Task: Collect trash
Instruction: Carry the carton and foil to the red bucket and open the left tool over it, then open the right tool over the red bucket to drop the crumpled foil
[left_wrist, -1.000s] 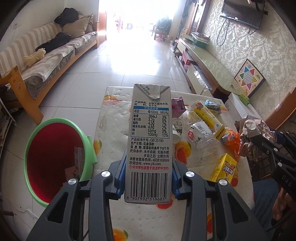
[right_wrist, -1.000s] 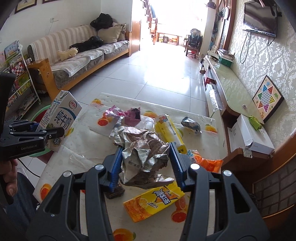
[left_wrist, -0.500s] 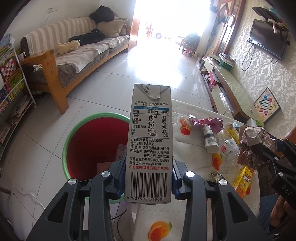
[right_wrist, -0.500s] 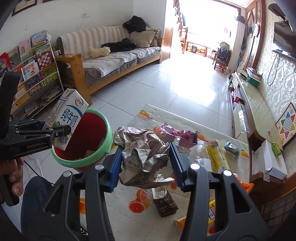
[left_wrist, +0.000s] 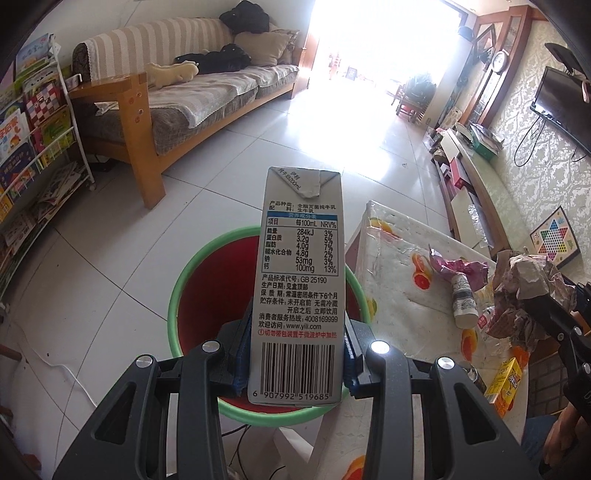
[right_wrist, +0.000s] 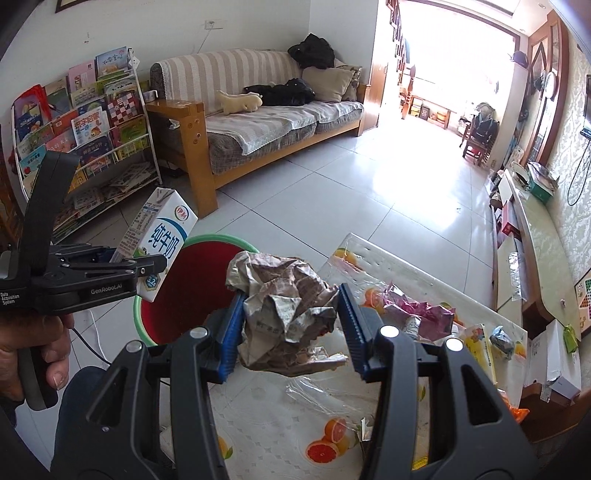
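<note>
The left claw (left_wrist: 295, 354) grips a milk carton (left_wrist: 300, 280) upright between its blue pads, held over the red bin (left_wrist: 207, 295) with the green rim. The right claw (right_wrist: 290, 332) is clamped on a paper wad (right_wrist: 286, 310), at 3 o'clock of the bin, above the table (right_wrist: 266, 406) edge. More litter lies on the table.

1. A striped sofa (right_wrist: 280, 122) on a wooden frame stands against the white wall (right_wrist: 229, 29).
2. Left of the sofa, a white wire bookrack (right_wrist: 85, 140) holds picture books.
3. Pale glossy floor tiles (right_wrist: 351, 192) run from the sofa toward a sun-flooded doorway (right_wrist: 443, 74).
4. Across from the sofa, a long low cabinet (left_wrist: 476, 184) lines the patterned wallpaper (left_wrist: 517, 122).
</note>
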